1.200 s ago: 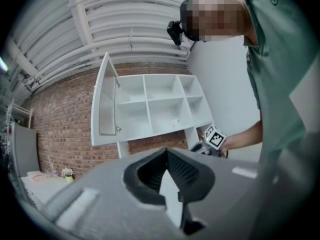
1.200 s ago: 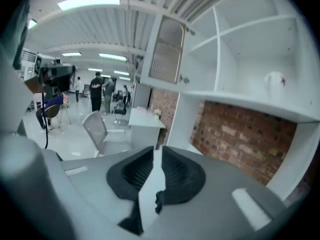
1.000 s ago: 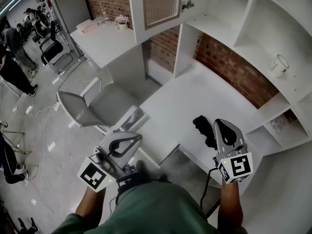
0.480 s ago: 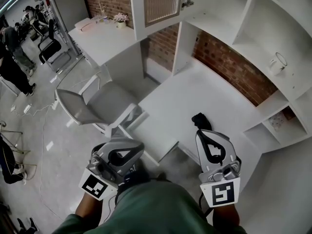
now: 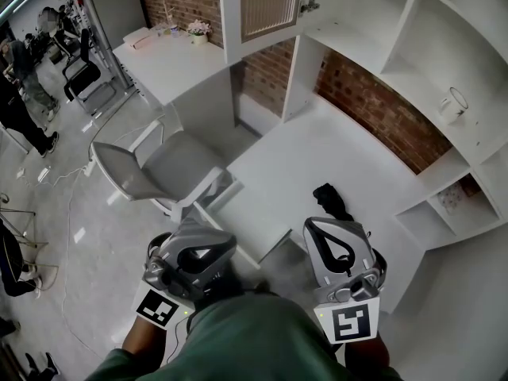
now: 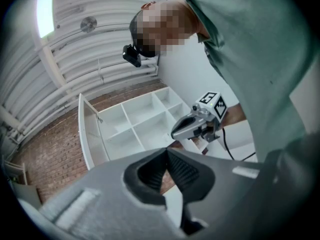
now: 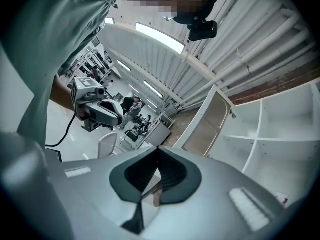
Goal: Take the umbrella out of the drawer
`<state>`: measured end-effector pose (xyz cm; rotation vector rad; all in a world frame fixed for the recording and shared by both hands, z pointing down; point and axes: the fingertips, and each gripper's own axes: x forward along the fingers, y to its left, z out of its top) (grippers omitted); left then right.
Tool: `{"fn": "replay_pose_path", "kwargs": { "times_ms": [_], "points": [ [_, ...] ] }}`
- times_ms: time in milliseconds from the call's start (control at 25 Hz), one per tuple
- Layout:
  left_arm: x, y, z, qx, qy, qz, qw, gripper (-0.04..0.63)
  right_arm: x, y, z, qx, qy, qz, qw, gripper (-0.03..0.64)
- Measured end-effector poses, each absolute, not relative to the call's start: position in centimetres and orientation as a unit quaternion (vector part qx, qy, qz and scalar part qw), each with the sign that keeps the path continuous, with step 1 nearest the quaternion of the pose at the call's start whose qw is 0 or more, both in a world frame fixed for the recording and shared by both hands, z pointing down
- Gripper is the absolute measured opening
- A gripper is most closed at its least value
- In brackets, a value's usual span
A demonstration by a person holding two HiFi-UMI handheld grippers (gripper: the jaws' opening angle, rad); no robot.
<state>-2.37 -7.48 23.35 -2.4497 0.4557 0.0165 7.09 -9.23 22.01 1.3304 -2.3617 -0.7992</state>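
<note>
White desk (image 5: 317,145) under brick-backed shelves: black umbrella (image 5: 329,198) is laid on top, near right, just beyond right gripper (image 5: 332,227). That and left gripper (image 5: 196,230) are clamped closed, empty. Retrieval judged done; drawer (image 5: 268,243) appears ajar, closing possibly required next.

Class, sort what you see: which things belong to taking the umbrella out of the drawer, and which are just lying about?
Job: umbrella, drawer, left gripper, right gripper.
Lying about: chair, mug, flowerpot.
</note>
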Motion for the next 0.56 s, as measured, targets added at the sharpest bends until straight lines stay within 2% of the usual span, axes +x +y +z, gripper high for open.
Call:
{"fn": "replay_pose_path", "kwargs": {
  "times_ms": [560],
  "points": [
    [-3.26,-7.67,23.33,-0.931,0.176,0.006,0.320,0.002,6.31,-9.27,22.05,0.464,-0.827,-0.275,0.160,0.003]
  ]
}}
